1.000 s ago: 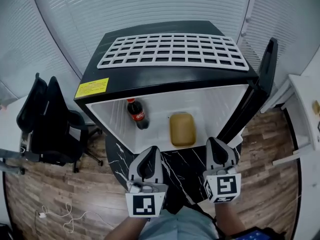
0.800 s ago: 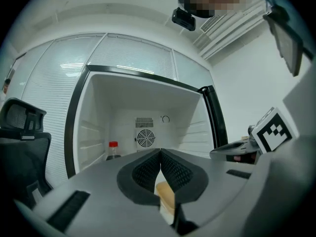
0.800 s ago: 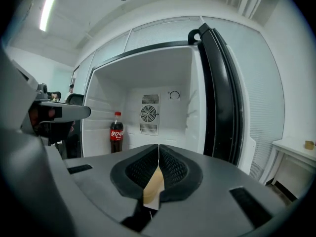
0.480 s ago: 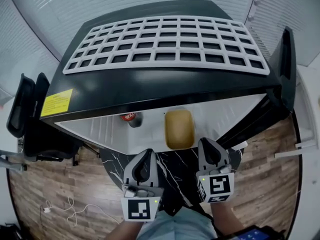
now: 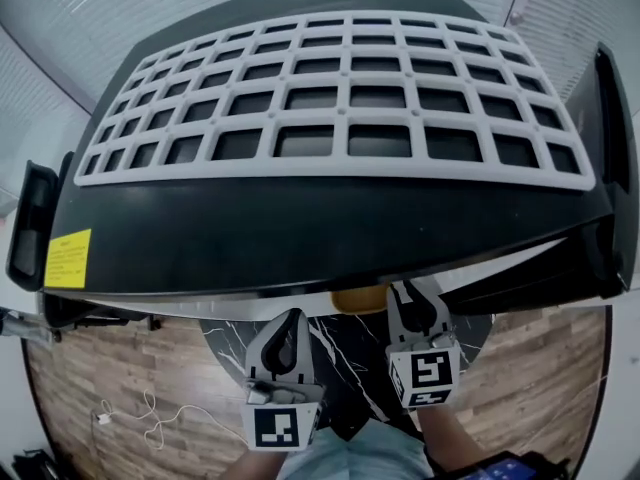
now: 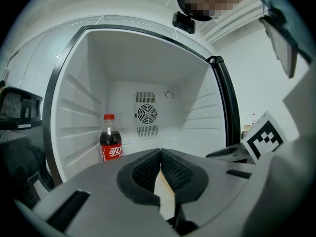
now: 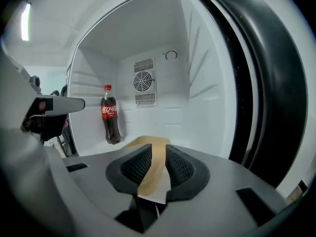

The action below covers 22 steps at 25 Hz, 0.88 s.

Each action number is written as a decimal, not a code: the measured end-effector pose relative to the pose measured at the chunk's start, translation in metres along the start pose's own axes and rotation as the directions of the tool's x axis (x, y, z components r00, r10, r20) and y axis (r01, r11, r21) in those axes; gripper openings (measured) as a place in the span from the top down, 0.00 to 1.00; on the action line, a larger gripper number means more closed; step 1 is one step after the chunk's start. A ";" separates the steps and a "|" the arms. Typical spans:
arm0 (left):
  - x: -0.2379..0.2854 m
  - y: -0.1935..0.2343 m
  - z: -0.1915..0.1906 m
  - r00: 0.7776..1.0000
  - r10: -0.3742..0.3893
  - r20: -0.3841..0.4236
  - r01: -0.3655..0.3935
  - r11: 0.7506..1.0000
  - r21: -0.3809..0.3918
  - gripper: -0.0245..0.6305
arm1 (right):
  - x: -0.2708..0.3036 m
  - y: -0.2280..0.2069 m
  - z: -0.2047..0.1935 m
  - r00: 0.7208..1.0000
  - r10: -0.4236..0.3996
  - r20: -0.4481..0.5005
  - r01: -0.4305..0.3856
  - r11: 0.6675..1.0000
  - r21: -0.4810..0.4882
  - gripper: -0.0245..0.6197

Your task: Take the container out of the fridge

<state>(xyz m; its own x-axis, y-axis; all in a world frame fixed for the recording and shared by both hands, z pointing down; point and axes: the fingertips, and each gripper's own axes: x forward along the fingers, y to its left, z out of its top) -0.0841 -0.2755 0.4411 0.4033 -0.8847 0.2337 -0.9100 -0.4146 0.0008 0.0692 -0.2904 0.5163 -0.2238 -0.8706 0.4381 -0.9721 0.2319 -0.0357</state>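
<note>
Tan rounded container (image 7: 146, 141) lies beyond ribbed right gripper (image 7: 158, 153).

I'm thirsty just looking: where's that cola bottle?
The cola bottle stands upright inside the fridge, by its left wall, left of the tan container in the right gripper view.

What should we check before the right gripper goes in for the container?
1. Fridge door open: ok.
2. Right gripper jaws apart: ok.
3. Container lined up between those jaws: ok.
4. Cola bottle upright, apart from container: ok.
5. Jaws reaching the container's rim: cannot tell; fridge top hides it in head view.
6. Left gripper shut, empty, clear of the path: ok.
</note>
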 end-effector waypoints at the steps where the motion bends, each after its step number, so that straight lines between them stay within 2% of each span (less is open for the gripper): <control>1: 0.002 -0.001 -0.002 1.000 -0.002 -0.003 0.002 1.000 0.002 0.94 | 0.003 -0.002 -0.003 1.000 -0.003 -0.008 0.003 1.000 0.006 0.80; 13: -0.006 0.007 -0.019 1.000 -0.006 -0.031 0.005 1.000 -0.006 0.94 | 0.014 0.010 -0.031 0.997 0.010 -0.076 -0.006 0.998 0.063 0.80; 22: -0.010 0.017 -0.022 0.999 0.014 -0.038 -0.015 1.000 -0.018 0.94 | 0.020 0.009 -0.038 0.995 -0.013 -0.100 0.023 0.995 0.094 0.80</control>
<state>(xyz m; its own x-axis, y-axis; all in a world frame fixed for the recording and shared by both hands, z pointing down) -0.1053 -0.2691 0.4604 0.3866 -0.8819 0.2700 -0.9174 -0.3977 0.0145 0.0587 -0.2896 0.5590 -0.2028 -0.8257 0.5264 -0.9792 0.1706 -0.1098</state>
